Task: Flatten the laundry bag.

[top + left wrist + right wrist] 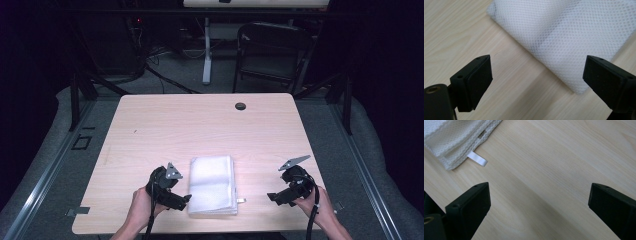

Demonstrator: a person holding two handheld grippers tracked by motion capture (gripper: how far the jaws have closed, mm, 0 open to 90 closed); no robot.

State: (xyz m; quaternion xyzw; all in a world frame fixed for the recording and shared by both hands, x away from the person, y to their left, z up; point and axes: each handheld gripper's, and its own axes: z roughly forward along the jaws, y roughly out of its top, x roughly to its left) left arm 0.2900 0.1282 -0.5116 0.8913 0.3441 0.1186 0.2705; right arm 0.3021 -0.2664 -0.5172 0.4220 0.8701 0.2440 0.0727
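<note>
A: Where's the cloth?
B: The cloth [212, 184] lies folded on the table [200, 125], near the front edge, between the 2 grippers.
A: And the jaws?
B: Left gripper [183, 201] spread wide, just beside the cloth. Right gripper [274, 196] spread too, well apart from it.

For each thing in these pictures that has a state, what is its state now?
white mesh cloth: folded, flat on the table.
label tab: sticking out from the cloth's edge.
left gripper: open, beside the cloth's corner.
right gripper: open, over bare wood.
</note>
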